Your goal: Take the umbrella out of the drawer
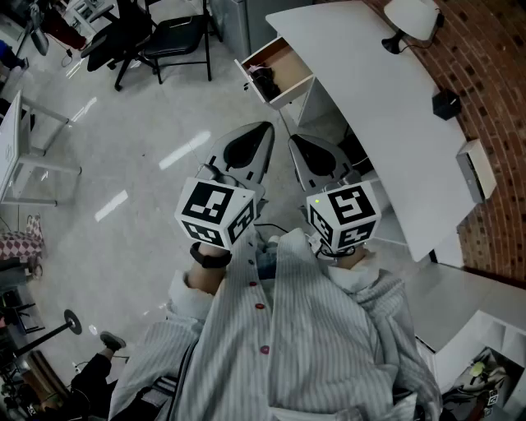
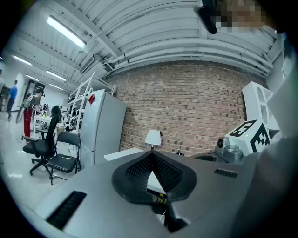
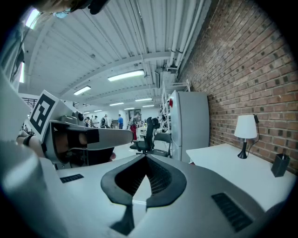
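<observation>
An open wooden drawer (image 1: 289, 64) juts from the left end of the white desk (image 1: 386, 107), at the top middle of the head view. A dark bundle, probably the umbrella (image 1: 263, 80), lies in its near end. Both grippers are held close to the person's chest, well short of the drawer. My left gripper (image 1: 265, 128) points level toward the desk; its jaw tips (image 2: 151, 153) meet with nothing between them. My right gripper (image 1: 293, 140) sits beside it, tilted slightly down, tips (image 3: 145, 157) closed and empty. The drawer does not show in either gripper view.
A white lamp (image 1: 411, 18), a small black box (image 1: 446, 104) and a white device (image 1: 475, 168) stand on the desk by the brick wall. Black chairs (image 1: 173, 37) stand on the floor beyond the drawer. A tall grey cabinet (image 2: 100, 128) rises left of the desk.
</observation>
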